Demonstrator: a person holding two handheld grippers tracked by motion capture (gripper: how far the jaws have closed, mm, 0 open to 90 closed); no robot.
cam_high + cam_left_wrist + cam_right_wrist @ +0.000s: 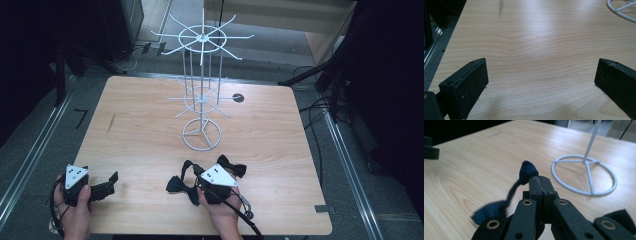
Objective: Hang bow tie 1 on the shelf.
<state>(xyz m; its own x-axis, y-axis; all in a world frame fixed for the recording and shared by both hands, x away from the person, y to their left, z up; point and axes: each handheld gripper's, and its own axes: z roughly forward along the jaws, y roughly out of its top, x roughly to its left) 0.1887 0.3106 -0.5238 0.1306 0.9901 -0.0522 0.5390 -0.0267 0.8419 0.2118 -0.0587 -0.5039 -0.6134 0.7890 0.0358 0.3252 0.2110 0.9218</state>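
We are holding the right gripper (pixel 218 181) at the near edge of the pale wooden table (pixel 145 130), and its black jaws are pressed together on the thin strap of a dark navy fabric bow tie (pixel 499 202). In the right gripper view a fold of that strap is bulging just past the closed jaw tips, while the bow itself is lying on the table to the left of the jaws, below the pinch point. In the high view a bow tie (pixel 181 185) is lying just left of our right hand (pixel 220 212), its long axis running roughly across the table. A second black bow tie (pixel 232 166) is lying just beyond the gripper.

The white wire display stand with radiating hook arms (pixel 201 90) is rising from its ring base (pixel 584 173) straight ahead of the right gripper, toward the far side and a little to the left in the high view. We are judging that any hanging move turns on this: the stand is nearer the right gripper than the left.

We are keeping the left gripper (pixel 102 187) well apart, at the near left corner, its jaws spread wide over bare wood and touching nothing.
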